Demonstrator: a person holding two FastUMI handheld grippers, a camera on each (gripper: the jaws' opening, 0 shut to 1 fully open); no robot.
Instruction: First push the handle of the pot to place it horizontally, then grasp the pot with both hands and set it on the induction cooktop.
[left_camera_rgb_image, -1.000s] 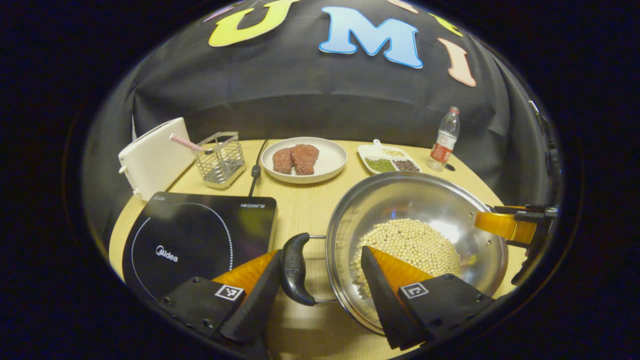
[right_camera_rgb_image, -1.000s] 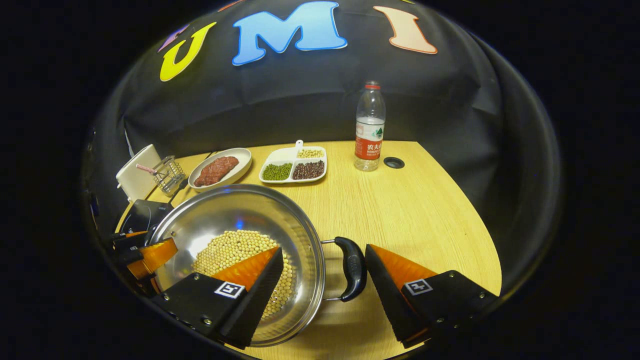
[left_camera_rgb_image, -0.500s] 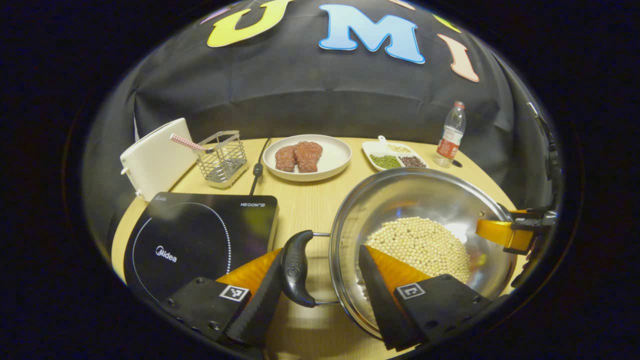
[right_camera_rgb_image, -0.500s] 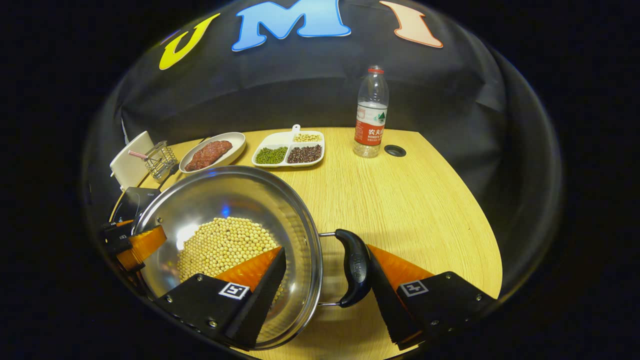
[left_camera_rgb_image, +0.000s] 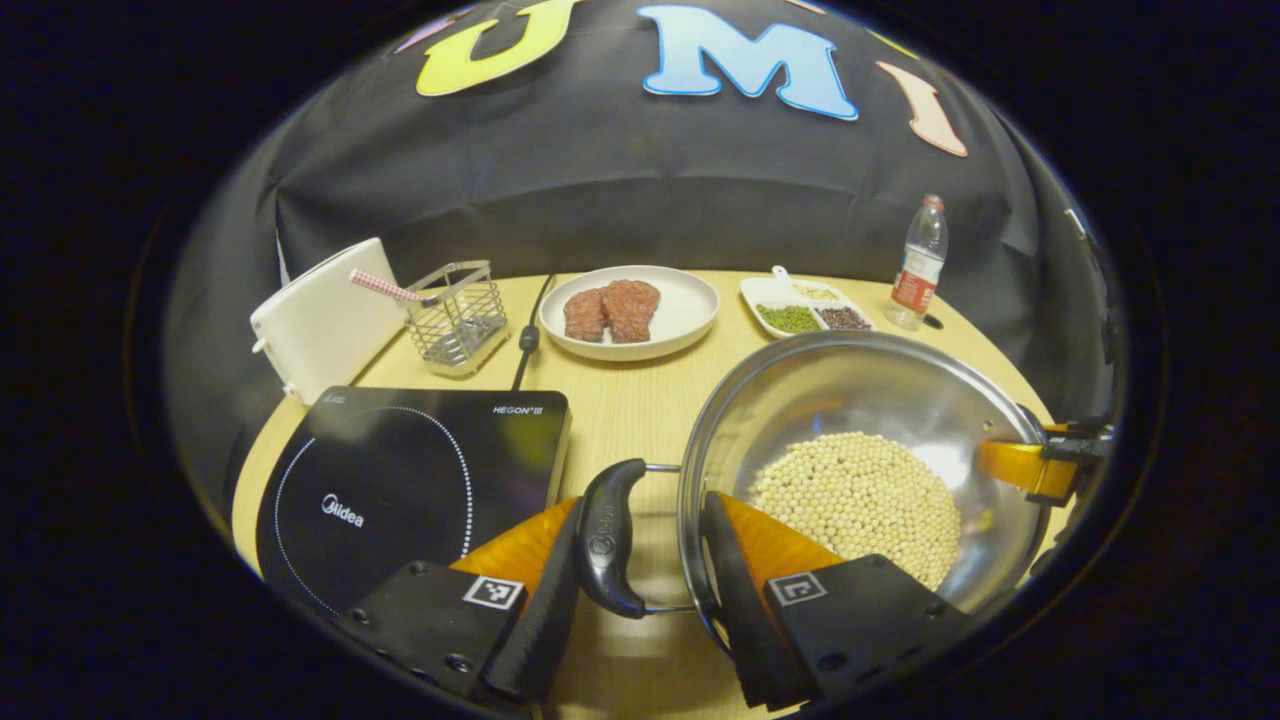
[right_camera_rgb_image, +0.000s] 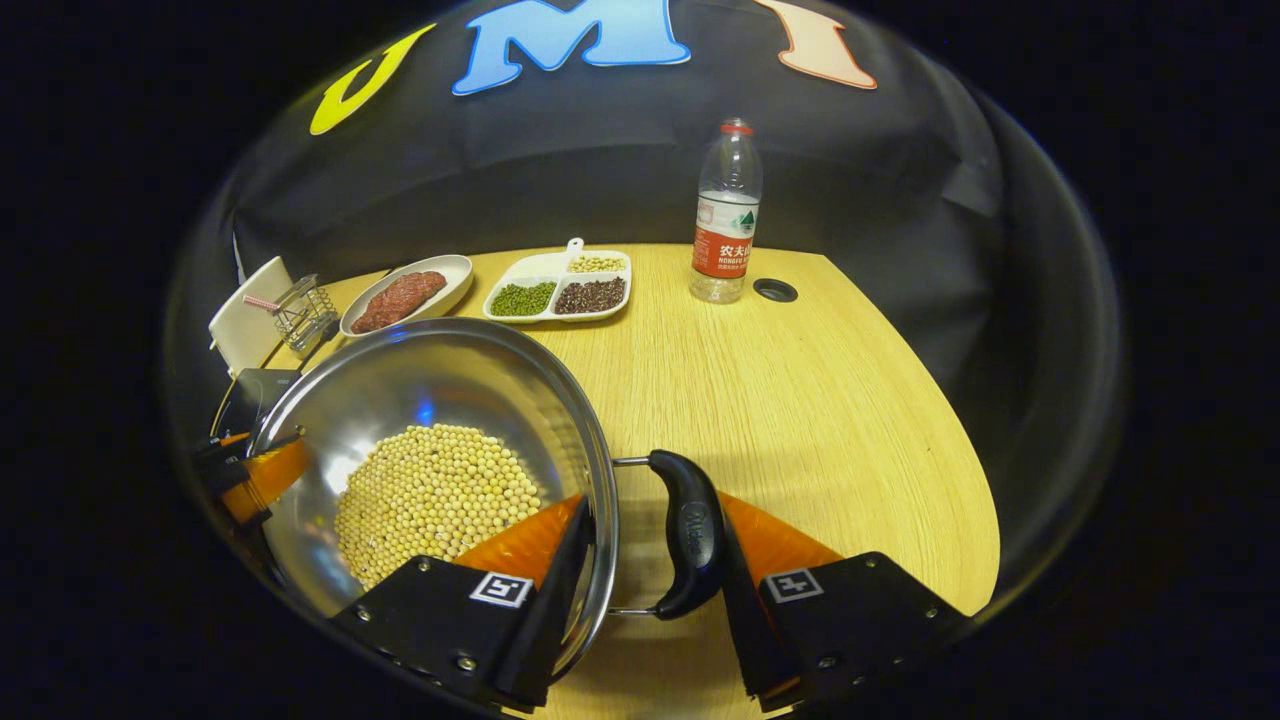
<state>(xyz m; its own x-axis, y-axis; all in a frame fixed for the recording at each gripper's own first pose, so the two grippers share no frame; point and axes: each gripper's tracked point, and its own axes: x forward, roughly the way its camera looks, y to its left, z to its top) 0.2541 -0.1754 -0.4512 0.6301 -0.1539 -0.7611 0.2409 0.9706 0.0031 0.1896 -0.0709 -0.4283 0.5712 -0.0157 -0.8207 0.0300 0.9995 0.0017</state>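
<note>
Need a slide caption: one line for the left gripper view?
Left gripper closed across the bean-filled pot's rim and handle, beside the induction cooktop.

The cooktop's (left_camera_rgb_image: 410, 480) near edge is hidden by a finger; the pot's (right_camera_rgb_image: 440, 400) underside is unseen.

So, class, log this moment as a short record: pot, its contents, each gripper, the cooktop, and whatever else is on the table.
pot: steel pot beside the cooktop, not yet on it
contents: pale beans heaped inside
left gripper: one finger inside the rim, one outside the black handle
right gripper: same hold on the opposite handle
induction cooktop: bare glass top
table: plate of meat, divided dish, water bottle, wire basket
</note>
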